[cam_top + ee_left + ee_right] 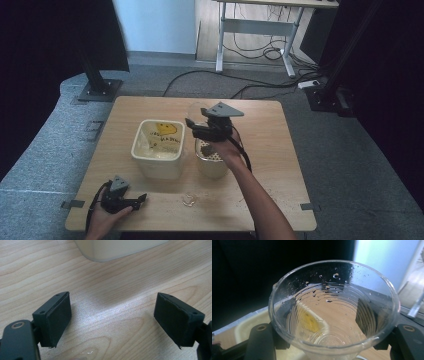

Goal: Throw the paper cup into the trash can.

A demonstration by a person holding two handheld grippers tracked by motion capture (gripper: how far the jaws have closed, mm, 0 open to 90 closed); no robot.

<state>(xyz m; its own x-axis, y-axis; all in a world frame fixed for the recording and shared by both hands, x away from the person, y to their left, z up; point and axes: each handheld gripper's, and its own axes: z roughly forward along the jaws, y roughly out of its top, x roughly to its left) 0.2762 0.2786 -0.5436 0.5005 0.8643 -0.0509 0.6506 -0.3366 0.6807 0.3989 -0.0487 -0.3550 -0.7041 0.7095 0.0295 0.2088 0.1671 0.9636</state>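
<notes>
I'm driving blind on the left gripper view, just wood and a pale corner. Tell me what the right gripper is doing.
Observer: The right gripper is raised above the table, shut on a clear plastic cup.
Operator: Say what's in the cup.
Observer: Only droplets on its inner wall; it looks drained.
Operator: Name that pale corner.
Observer: It's the cream tub, open-topped, with a yellow-printed bag inside.
Operator: Report anything beside it.
Observer: A perforated strainer sits on a container below the right gripper.

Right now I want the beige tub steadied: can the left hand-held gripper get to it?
Probably yes: the left hand-held gripper is open and bare wood lies between it and the beige tub.
</notes>
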